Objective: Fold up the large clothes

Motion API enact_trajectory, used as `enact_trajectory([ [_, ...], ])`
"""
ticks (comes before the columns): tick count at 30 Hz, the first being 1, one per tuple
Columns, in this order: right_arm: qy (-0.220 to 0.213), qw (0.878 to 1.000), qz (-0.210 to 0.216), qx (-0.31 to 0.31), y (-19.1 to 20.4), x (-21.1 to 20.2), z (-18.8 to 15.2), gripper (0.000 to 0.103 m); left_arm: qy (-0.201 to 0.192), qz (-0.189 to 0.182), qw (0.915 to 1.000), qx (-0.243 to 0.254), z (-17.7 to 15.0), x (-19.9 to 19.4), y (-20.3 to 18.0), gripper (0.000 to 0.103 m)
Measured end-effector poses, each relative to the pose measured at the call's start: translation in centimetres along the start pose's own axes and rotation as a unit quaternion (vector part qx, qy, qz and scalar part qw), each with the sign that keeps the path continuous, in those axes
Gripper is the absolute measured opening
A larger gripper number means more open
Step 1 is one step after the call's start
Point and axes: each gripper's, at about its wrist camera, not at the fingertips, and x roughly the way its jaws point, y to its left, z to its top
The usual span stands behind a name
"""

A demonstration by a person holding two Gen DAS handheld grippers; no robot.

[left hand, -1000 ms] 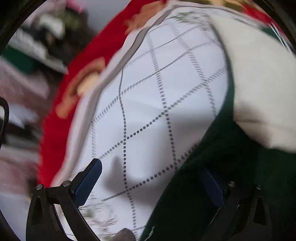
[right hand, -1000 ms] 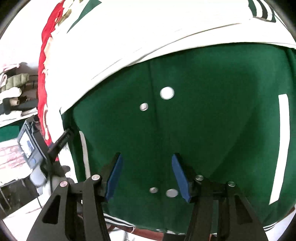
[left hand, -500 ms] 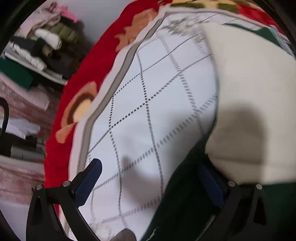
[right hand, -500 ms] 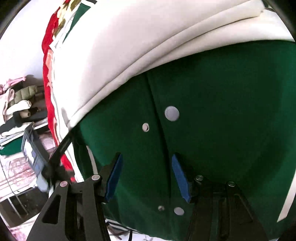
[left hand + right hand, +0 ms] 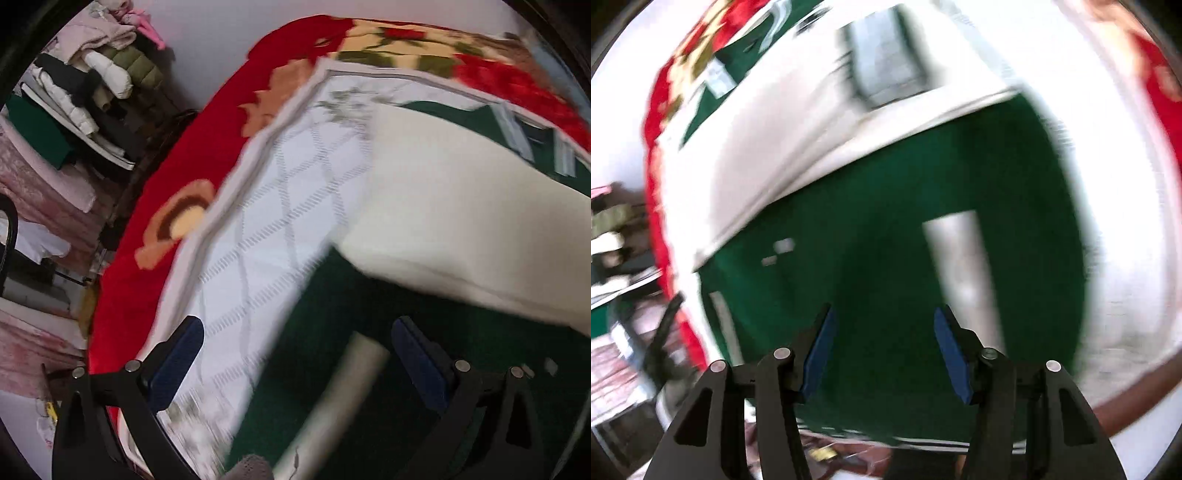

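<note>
At the bottom of the left wrist view your left hand-held gripper (image 5: pixel 295 354) stands wide, its blue pads well apart and nothing between them. The left pad hangs over the white quilted cover (image 5: pixel 280 206); the right pad hangs over the dark green body of the jacket (image 5: pixel 332 369). At the bottom of the right wrist view your right hand-held gripper (image 5: pixel 882 347) is spread to a middling gap, also holding nothing, with green cloth filling the space behind its pads.

The jacket (image 5: pixel 871 258) lies spread on the bed, lower centre in both views. Its body is a deep, matte green. A cream sleeve (image 5: pixel 461 206) crosses it, thick and softly rounded, running from the centre to the right edge of the left view. A pale straight stripe (image 5: pixel 960 273) marks the green panel right of centre in the right view. Small pale spots left of centre there may be snap buttons, but motion blur makes that uncertain.

Beyond the jacket, the cover shows a diamond grid of dashed grey stitching. Around it runs a plush red blanket (image 5: pixel 177 177) with tan and yellow floral shapes. In the upper left of the left view, folded clothes (image 5: pixel 92 74) sit piled on shelves against a pale wall.
</note>
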Motion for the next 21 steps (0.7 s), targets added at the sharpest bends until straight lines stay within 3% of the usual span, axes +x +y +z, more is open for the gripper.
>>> enact_trajectory([
  [6, -0.045, 0.995, -0.084, -0.020, -4.5, -1.9, 3.7, 0.057, 0.032, -0.053, 0.9971, 0.044, -3.1, -2.3, -10.8, 0.103],
  [8, -0.055, 0.990, -0.116, -0.050, -4.9, -1.0, 5.7, 0.057, 0.030, -0.038, 0.9966, 0.067, -4.2, -1.8, -14.5, 0.103],
  [11, -0.068, 0.983, -0.142, -0.092, -5.1, 0.8, 8.3, 0.057, 0.038, 0.014, 0.9949, 0.092, -5.6, 0.3, -17.9, 0.103],
  [12, -0.077, 0.978, -0.166, -0.105, -5.2, 1.4, 9.1, 0.055, 0.055, 0.028, 0.9937, 0.093, -6.2, 1.7, -18.6, 0.103],
  [14, -0.101, 0.967, -0.208, -0.112, -6.3, 2.0, 10.7, 0.049, 0.048, 0.032, 0.9960, 0.068, -6.5, 2.0, -18.6, 0.103],
  [17, -0.051, 0.986, -0.137, -0.075, -9.4, 3.1, 13.3, 0.050, 0.054, 0.054, 0.9959, 0.049, -6.6, 1.2, -18.5, 0.103],
  [19, -0.024, 0.987, -0.122, -0.104, -9.4, 2.5, 13.9, 0.050, 0.070, 0.085, 0.9931, 0.041, -6.5, 0.4, -18.7, 0.103],
  [21, 0.010, 0.990, -0.076, -0.115, -10.4, 1.3, 14.1, 0.050, 0.070, 0.109, 0.9908, 0.038, -6.5, -1.2, -19.2, 0.103],
])
